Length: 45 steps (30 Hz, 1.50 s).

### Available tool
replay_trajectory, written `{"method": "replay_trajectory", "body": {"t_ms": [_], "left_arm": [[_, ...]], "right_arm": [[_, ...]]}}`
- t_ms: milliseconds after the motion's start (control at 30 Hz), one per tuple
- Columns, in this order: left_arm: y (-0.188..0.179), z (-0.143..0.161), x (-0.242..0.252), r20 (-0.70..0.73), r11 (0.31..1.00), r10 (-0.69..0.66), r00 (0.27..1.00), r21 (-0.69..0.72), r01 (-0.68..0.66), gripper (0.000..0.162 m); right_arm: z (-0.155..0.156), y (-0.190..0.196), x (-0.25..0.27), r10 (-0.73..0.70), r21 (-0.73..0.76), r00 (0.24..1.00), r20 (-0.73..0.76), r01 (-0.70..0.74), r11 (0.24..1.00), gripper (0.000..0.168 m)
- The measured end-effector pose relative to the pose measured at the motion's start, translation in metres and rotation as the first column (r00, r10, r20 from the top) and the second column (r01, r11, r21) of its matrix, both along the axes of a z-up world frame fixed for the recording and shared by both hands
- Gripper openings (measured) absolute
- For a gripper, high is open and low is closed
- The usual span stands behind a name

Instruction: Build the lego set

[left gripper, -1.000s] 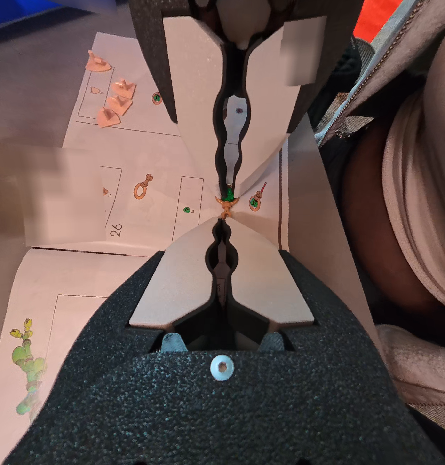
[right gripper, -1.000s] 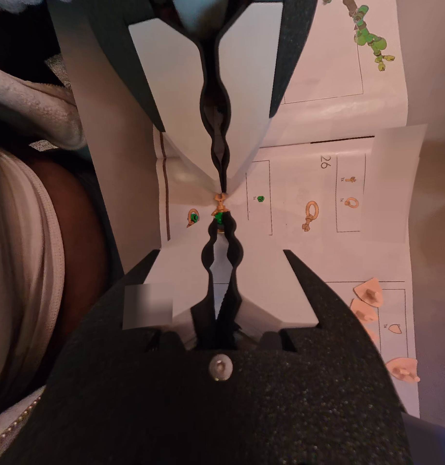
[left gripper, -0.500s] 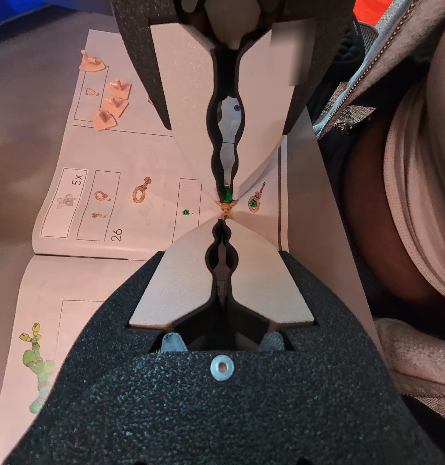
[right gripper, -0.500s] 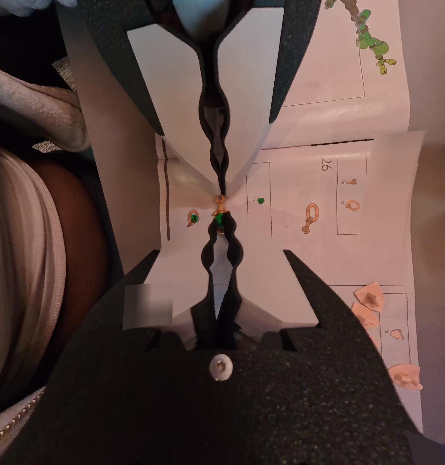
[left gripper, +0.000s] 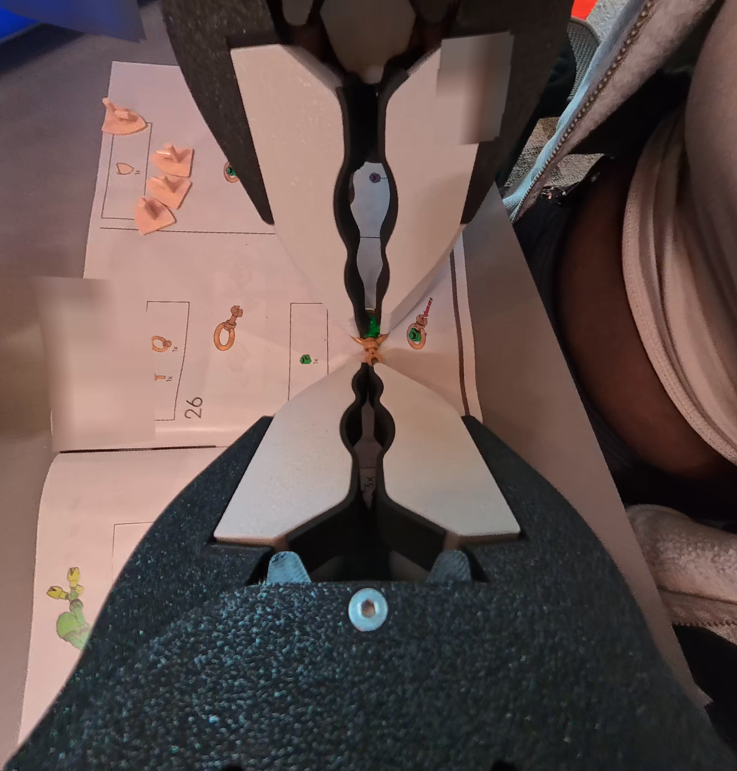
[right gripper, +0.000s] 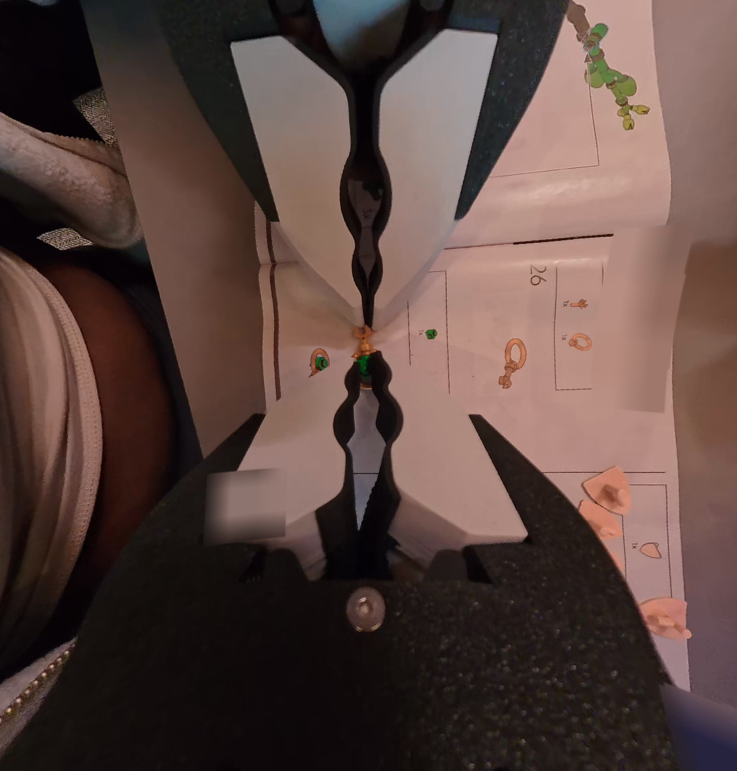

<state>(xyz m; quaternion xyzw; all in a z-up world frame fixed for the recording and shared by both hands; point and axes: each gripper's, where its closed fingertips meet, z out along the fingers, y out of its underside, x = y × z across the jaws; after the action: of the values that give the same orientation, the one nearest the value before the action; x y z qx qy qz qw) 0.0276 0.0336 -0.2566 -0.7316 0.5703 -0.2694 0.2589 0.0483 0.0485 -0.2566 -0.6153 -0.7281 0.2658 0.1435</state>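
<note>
Lego building looks to be at a small sub-step: the green stud [left gripper: 372, 326] and the gold pin piece [left gripper: 372, 349] meet tip to tip above the open instruction booklet [left gripper: 250, 267] on the counter, apparently being pressed together, while four peach petal pieces [left gripper: 162, 187] lie unused at 10 o'clock in the left wrist view. The left gripper [left gripper: 371, 367] is pinched narrow on the gold pin piece at its tips. The right gripper [right gripper: 364, 367], opposite at 12 o'clock, is clamped narrow on the green stud.

Left tool [left gripper: 371, 365] and right tool [right gripper: 363, 367] face tip to tip, both clamped tight, fingertips nearly touching.
</note>
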Motion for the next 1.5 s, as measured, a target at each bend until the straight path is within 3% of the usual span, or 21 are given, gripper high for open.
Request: {"method": "replay_trajectory", "body": {"t_ms": [700,867,1000,1267,1500], "left_arm": [[-0.0037,-0.0003,-0.0018,-0.057,0.984,-0.175,0.983,0.015,0.177,0.000],[-0.0038,-0.0007,-0.0023,-0.040,0.986,-0.163,0.986,0.030,0.164,0.000],[-0.0038,-0.0007,-0.0023,-0.034,0.984,-0.174,0.984,0.037,0.175,0.000],[-0.0024,-0.0005,-0.0015,-0.010,0.988,-0.152,0.988,0.029,0.153,0.000],[-0.0022,-0.0004,-0.0004,0.022,0.993,-0.102,0.995,0.064,0.100,0.000]], "right_arm": [[-0.0008,0.0023,-0.0019,0.124,0.072,0.991,0.041,-0.127,0.989,0.005],[-0.0009,0.0033,-0.0018,0.141,0.185,0.987,0.079,-0.154,0.971,0.005],[-0.0008,0.0036,-0.0023,0.137,0.236,0.990,0.026,-0.139,0.962,0.006],[0.0000,0.0008,-0.0036,0.130,0.205,0.991,-0.043,-0.119,0.972,0.005],[0.0030,-0.0051,-0.0027,0.112,0.074,0.991,-0.075,-0.107,0.992,0.000]]}}
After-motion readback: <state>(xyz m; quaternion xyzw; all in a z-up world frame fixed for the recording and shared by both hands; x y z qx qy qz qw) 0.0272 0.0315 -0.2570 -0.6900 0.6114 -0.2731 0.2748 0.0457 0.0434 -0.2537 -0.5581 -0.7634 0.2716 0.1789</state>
